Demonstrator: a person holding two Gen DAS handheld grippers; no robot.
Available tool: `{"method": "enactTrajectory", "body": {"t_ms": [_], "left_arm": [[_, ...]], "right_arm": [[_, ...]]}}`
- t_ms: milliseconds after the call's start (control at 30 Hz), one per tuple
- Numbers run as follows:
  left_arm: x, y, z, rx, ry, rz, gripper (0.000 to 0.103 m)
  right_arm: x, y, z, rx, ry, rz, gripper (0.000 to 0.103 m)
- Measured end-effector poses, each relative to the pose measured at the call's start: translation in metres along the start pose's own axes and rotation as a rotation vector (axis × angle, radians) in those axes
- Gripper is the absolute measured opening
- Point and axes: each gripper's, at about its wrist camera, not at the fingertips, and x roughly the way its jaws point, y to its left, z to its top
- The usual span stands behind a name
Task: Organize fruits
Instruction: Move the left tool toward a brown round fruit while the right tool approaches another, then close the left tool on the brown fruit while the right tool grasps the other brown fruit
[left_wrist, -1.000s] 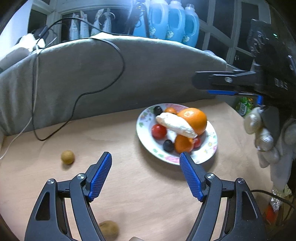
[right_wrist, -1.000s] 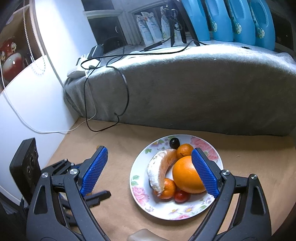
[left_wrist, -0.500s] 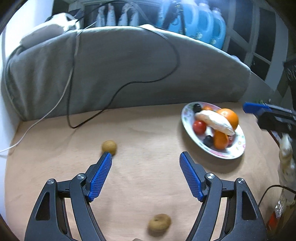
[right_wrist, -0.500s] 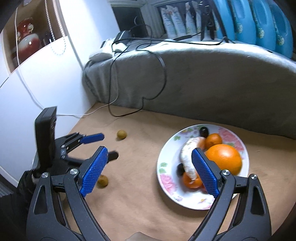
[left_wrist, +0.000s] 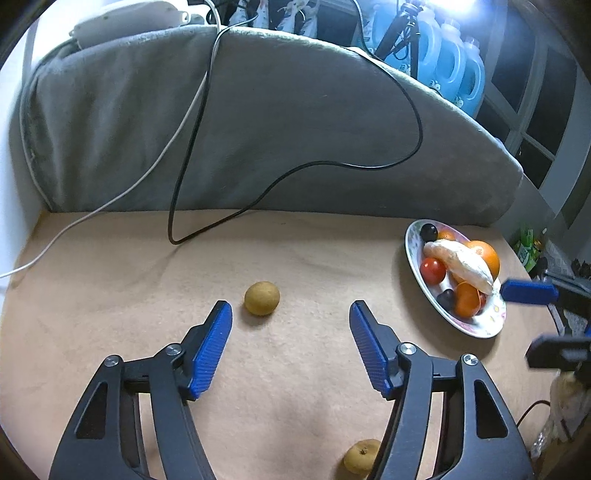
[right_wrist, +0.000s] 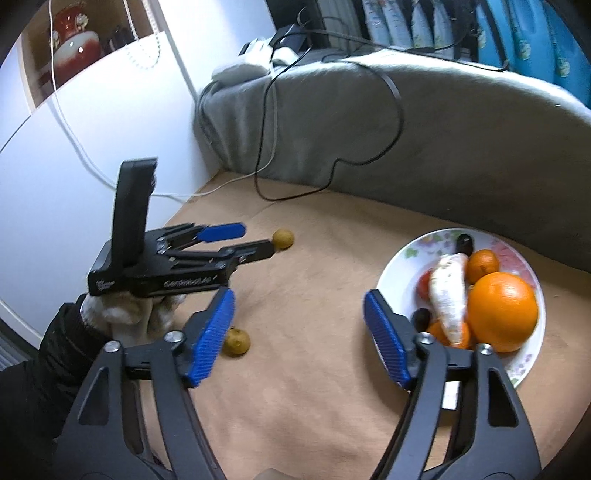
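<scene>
A small brown fruit (left_wrist: 261, 298) lies on the tan mat just ahead of my open, empty left gripper (left_wrist: 291, 314); it also shows in the right wrist view (right_wrist: 283, 238), at the left gripper's fingertips (right_wrist: 258, 243). A second brown fruit (left_wrist: 360, 461) lies near the front, partly hidden by a finger; in the right wrist view it (right_wrist: 236, 342) lies beside my right gripper's left pad. A floral plate (right_wrist: 524, 363) holds an orange (right_wrist: 502, 312), a peeled banana (right_wrist: 448, 299), tangerines, a tomato and dark grapes. My right gripper (right_wrist: 299, 310) is open and empty, left of the plate.
A grey cushion (left_wrist: 277, 129) with a black cable (left_wrist: 295, 170) and a white cable (left_wrist: 110, 199) over it bounds the mat at the back. A white wall (right_wrist: 74, 166) stands at the left. Blue bottles (left_wrist: 454, 66) stand behind the cushion.
My left gripper has swung left, away from the plate, and come up to the small brown fruit. My right gripper has also turned left, so the plate now sits at its right.
</scene>
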Motion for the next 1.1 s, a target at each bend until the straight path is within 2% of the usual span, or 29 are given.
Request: {"method": "enactTrajectory", "body": {"t_ms": [133,200,567,867,1100], "left_arm": [[0.006,0.006,0.002,-0.022,0.012,-0.014,0.058],[0.011,0.010,0.003,-0.034,0.021,-0.020,0.055],[0.028,0.016,0.007,-0.047,0.046,-0.017,0.049],[0.042,0.018,0.007,-0.054,0.063,-0.019,0.045],[0.050,0.020,0.005,-0.059,0.073,-0.022,0.040]], "right_arm": [[0.012,0.011,-0.003,-0.026,0.032,0.017,0.068],[0.020,0.017,-0.003,-0.039,0.057,0.028,0.061],[0.061,0.043,-0.012,-0.100,0.168,0.059,0.055],[0.086,0.060,-0.026,-0.148,0.246,0.047,0.053],[0.098,0.060,-0.028,-0.154,0.286,0.040,0.043]]}}
